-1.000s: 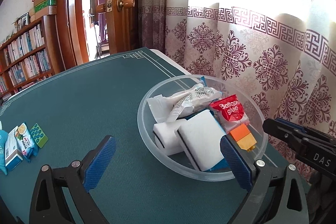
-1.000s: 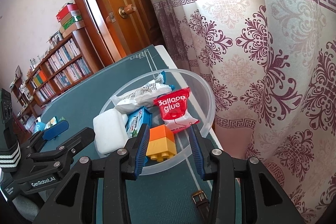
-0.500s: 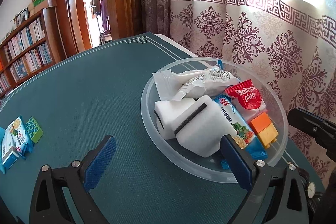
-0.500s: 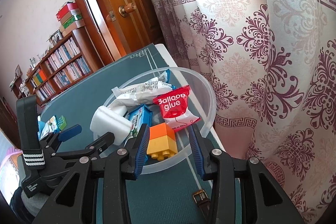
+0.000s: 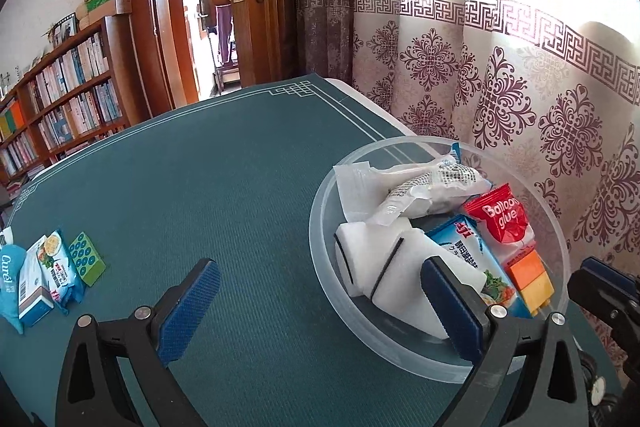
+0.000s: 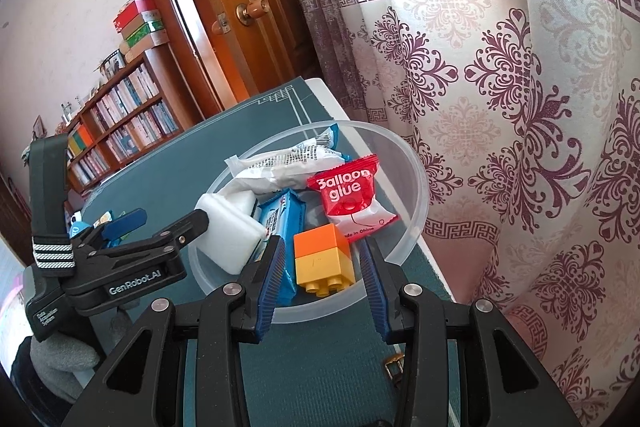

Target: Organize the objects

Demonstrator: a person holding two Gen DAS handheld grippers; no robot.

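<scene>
Since a second ago the left gripper (image 5: 320, 311) has drawn back from the bowl (image 5: 320, 239), and the two white sponges (image 5: 404, 279) that were lying flat now stand tilted against each other. Its blue-padded jaws stand wide apart with nothing between them; its right finger (image 5: 452, 311) overlaps the bowl's near rim.

Closest to the right gripper (image 6: 324, 267), an orange and yellow toy brick (image 6: 324, 259) sits inside the bowl at its near edge, between the parted jaws; whether the pads touch it cannot be made out. Beside the brick lies a blue snack packet (image 6: 280, 223) with Asian print too small to read. Next comes a red sachet (image 6: 352, 195) reading "Balloon glue", with a line partly readable as "Made in China". Furthest back in the bowl is a crinkled white wrapper (image 6: 280, 163) with dark print too fine to read.

On the left gripper's side is the lettering "GenRobot.AI".

At the far left of the green table mat (image 5: 200, 187) lies a small heap: a blue pouch (image 5: 10, 275) marked "Aurel", cut off by the frame edge, a small box (image 5: 34, 287), a noodle packet (image 5: 60, 267) and a green studded tile (image 5: 86, 259).

Beyond the table are a patterned curtain (image 5: 500, 99), a wooden door (image 5: 256, 7) and a bookshelf (image 5: 60, 87).
</scene>
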